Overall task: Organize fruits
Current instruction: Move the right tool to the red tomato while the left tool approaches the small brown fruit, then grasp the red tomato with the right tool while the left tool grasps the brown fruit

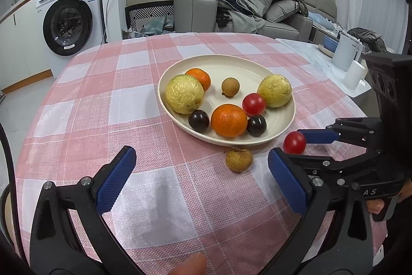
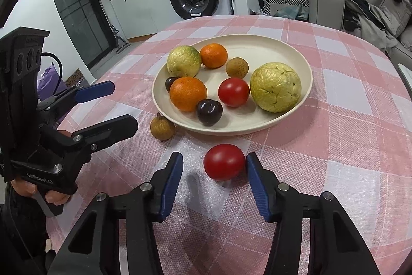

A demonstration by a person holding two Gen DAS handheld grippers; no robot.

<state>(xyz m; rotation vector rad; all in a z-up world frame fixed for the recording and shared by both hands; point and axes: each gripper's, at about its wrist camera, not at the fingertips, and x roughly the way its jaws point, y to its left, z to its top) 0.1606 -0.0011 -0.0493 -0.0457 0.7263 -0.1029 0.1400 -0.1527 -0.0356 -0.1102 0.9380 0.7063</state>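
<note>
A cream plate [image 1: 244,68] [image 2: 273,43] holds two bumpy yellow-green fruits, two oranges, a brown longan, a red tomato and two dark plums. In front of it on the checked cloth lie a loose longan [image 1: 239,159] [image 2: 162,130] and a second red tomato [image 1: 294,142] [image 2: 224,161]. My right gripper [image 2: 214,159] straddles that tomato; its right pad touches the fruit, while the left pad stands clear of it with a gap. My left gripper [image 1: 202,179] [image 2: 125,105] hovers open over bare cloth, just left of the loose longan.
The round table's edge curves away on the left and far side. A side table with a white kettle [image 1: 346,53] stands to the right, a washing machine [image 1: 67,25] and a sofa [image 1: 257,7] beyond. A hand grips each handle.
</note>
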